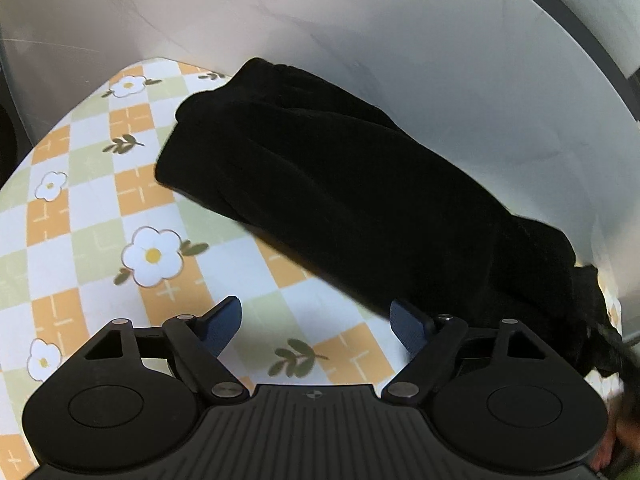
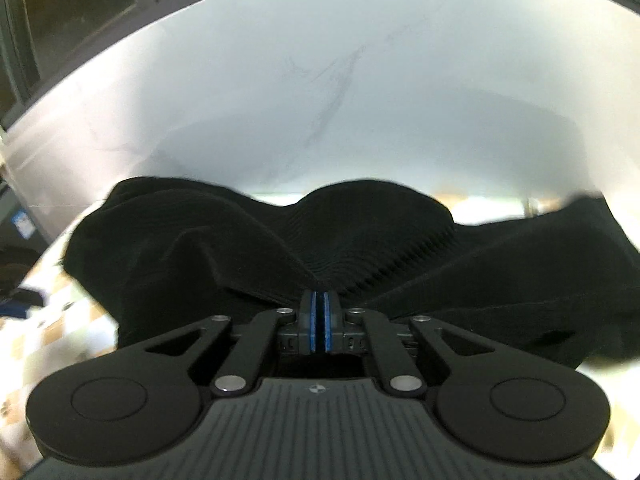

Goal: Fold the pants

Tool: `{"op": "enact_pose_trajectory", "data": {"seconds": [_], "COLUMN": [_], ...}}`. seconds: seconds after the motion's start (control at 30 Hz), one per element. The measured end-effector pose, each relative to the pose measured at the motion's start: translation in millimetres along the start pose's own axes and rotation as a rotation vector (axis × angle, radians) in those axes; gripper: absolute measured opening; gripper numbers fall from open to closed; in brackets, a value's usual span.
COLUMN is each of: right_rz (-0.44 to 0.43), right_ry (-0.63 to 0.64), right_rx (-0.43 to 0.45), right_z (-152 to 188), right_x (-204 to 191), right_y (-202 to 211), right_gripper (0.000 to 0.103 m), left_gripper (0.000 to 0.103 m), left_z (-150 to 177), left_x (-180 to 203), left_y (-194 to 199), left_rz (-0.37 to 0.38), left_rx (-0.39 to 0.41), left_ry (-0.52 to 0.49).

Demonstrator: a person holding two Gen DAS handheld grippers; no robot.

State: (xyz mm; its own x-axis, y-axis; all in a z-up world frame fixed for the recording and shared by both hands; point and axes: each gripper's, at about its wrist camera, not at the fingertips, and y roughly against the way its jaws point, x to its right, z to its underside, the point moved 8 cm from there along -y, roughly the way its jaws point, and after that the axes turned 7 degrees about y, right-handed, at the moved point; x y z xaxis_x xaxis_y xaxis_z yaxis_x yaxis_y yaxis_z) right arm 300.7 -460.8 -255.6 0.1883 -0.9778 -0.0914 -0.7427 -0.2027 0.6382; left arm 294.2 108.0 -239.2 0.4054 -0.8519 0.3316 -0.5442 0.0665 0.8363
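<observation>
Left wrist view
- left gripper (image 1: 316, 322): fingers spread wide, blue pads (image 1: 224, 320) bare, nothing between them; hovers over the cloth
- pants (image 1: 340, 200): black, bunched in a long roll, lying diagonally across the far edge of the tablecloth, just ahead of the right pad
- tablecloth (image 1: 92, 216): orange, green and white checks with white daisies and leaf sprigs
- table (image 1: 400, 40): pale grey, marble-like veins, beyond the cloth
- writing: none readable (only a small round emblem on the gripper body)

Right wrist view
- right gripper (image 2: 320, 312): blue pads pressed together, pinching a ribbed fold of the pants (image 2: 360, 240)
- pants: lifted, draping to both sides of the pinch
- writing: small blue sticker (image 2: 23, 225) at left edge, too blurred to read
</observation>
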Motion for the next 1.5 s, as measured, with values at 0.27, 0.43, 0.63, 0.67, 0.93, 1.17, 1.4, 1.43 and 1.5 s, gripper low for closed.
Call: {"op": "enact_pose_trajectory", "data": {"seconds": [0.27,0.43,0.63,0.67,0.93,1.17,1.4,1.43,1.5], "right_rz": [-0.053,-0.025,-0.006,0.003,0.071,0.125,0.158,0.157,0.147], "right_ry": [-0.146,-0.139,-0.125,-0.112,-0.048,0.012,-0.005,0.001,0.003], "right_rx": [-0.005,0.031,0.011,0.013,0.070,0.012,-0.124,-0.118,-0.129], "right_z": [27.5,24.3,28.1,26.0,-8.0,-23.0,10.7,12.9,15.4], "right_x": [-38.4,-42.6,-48.8,-49.3,-52.0,-65.1,-65.2,-65.2,-65.3], "right_y": [22.3,29.6,34.2,34.5,19.9,-44.3,-84.4,-83.6,-83.7], "right_gripper": [0.004,0.004,0.006,0.006,0.026,0.039,0.041,0.041,0.041], "left_gripper": [0.083,0.083,0.083,0.083,0.083,0.085,0.090,0.090,0.091], "left_z": [4.3,1.2,-20.9,-26.5,-75.2,-95.9,-69.4,-67.1,-63.5], "left_x": [9.3,4.7,-18.7,-23.5,-23.0,19.9,43.2,44.5,45.4], "left_y": [-8.6,-21.5,-42.3,-43.6,-65.2,-108.5,-138.6,-137.9,-137.0], "left_rz": [-0.006,-0.019,-0.016,-0.007,0.009,-0.028,-0.164,-0.173,-0.179], "left_rx": [0.005,-0.005,-0.018,-0.015,0.056,0.098,0.101,0.108,0.104], "left_ry": [-0.053,-0.041,0.054,0.080,0.091,-0.122,-0.422,-0.435,-0.429]}}
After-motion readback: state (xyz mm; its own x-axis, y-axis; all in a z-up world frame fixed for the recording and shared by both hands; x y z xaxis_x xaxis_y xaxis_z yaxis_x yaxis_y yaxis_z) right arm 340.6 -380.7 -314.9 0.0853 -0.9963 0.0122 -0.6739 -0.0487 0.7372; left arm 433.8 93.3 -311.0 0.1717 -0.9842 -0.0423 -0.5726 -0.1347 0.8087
